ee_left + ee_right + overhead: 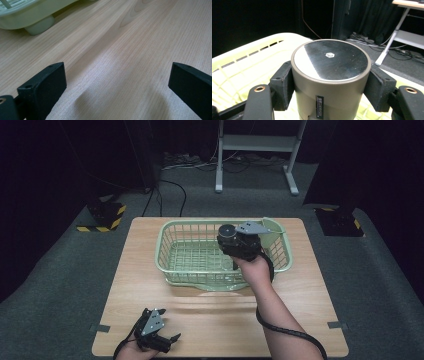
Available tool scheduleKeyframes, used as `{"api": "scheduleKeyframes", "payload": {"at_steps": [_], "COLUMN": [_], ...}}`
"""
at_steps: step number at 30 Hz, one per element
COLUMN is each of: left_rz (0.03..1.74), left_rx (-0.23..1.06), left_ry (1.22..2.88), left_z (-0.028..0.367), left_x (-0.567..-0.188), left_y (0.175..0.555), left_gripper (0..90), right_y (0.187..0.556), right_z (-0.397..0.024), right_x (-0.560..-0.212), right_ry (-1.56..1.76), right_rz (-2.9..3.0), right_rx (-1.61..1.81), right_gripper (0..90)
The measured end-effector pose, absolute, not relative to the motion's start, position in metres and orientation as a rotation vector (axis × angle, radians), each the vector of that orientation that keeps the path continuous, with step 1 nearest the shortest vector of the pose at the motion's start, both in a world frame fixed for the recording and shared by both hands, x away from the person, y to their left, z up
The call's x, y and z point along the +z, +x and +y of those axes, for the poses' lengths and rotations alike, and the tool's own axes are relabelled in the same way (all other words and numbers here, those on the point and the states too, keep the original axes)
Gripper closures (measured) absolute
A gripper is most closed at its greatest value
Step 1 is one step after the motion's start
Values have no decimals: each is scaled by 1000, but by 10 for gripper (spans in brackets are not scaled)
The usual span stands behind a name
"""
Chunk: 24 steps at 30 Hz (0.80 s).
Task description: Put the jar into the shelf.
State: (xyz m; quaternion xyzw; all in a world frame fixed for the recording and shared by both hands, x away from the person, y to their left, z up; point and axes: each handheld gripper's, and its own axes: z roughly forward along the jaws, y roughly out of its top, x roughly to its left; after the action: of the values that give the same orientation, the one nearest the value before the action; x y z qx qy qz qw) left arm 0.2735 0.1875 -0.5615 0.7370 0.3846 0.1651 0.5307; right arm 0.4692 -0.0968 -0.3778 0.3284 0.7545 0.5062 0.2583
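The right gripper (329, 85) clamps a dark metal cylinder (332, 75) by its sides, axis upright, held above the floor of the green plastic basket (170, 245), toward its right end. The left gripper (117, 82) rests wide open, holding nothing, well apart from the basket.
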Motion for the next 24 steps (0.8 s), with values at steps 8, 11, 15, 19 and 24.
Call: {"api": "scheduleKeyframes", "payload": {"at_steps": [8,11,15,19,24], "left_rz": [920,920,919,919,927], "left_rx": [389,390,389,388,381], "left_ry": [1753,1757,1757,1759,1743], "left_z": [188,188,188,188,187], "left_x": [-561,-561,-561,-561,-561], "left_y": [274,274,274,274,274], "left_gripper": [19,19,19,19,19], "right_y": [472,474,475,478,480], "right_z": [-94,-94,-94,-92,-87], "right_x": [-382,-384,-387,-386,-387], "right_ry": [900,906,919,927,923], "right_rz": [2089,2099,2112,2112,2135], "right_rx": [1336,1331,1324,1332,1309], "right_gripper": [328,328,328,328,328]}}
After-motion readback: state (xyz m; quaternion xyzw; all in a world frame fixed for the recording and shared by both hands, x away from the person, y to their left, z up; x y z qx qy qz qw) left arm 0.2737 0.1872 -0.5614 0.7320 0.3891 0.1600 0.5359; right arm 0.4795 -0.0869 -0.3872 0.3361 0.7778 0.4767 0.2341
